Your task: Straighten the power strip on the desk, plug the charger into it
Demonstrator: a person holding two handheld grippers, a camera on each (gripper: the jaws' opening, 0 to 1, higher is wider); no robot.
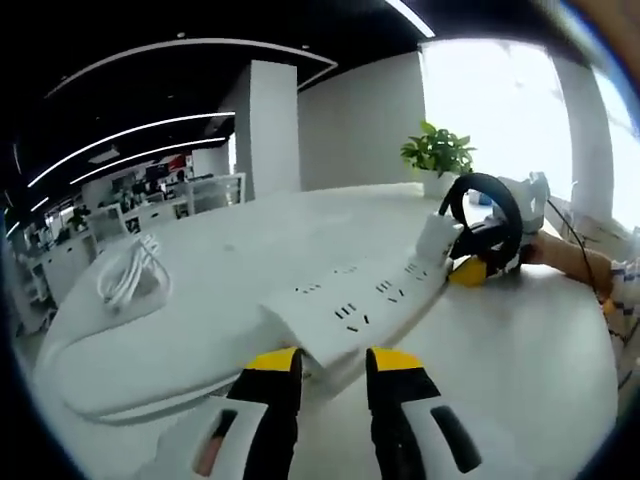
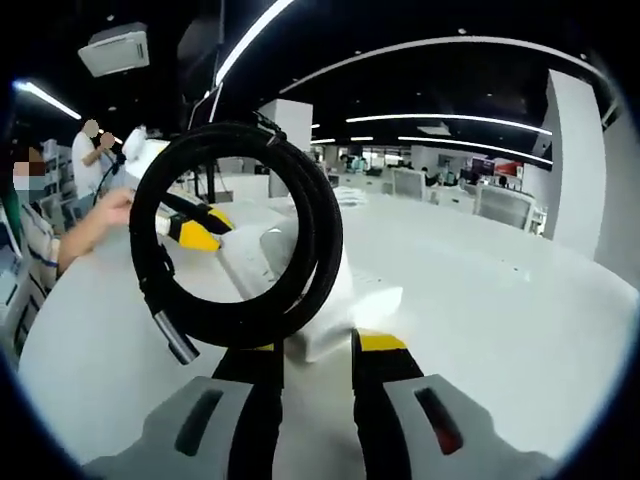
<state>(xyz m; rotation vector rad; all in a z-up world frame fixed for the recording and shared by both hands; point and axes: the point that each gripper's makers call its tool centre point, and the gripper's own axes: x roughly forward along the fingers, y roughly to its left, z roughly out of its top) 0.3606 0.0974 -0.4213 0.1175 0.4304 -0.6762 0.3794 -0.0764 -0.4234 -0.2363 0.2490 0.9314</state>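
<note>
Two black-and-yellow jaws of the left gripper close narrowly on the near end of the long white power strip, which lies on the broad white desk and runs away toward the far right. At that far end, in the left gripper view, the right gripper meets the white charger block, its coiled black cable looped above.

In the right gripper view, the right jaws rise on either side of the charger block, clamped on it, with the black cable coil hanging in front. Beyond it the left gripper shows yellow tips, a person's hand behind it.

A loose white cord bundle rests well apart on the desk, and a small green potted plant stands near a bright window. Around is an open office with white columns, desks and ceiling light strips.
</note>
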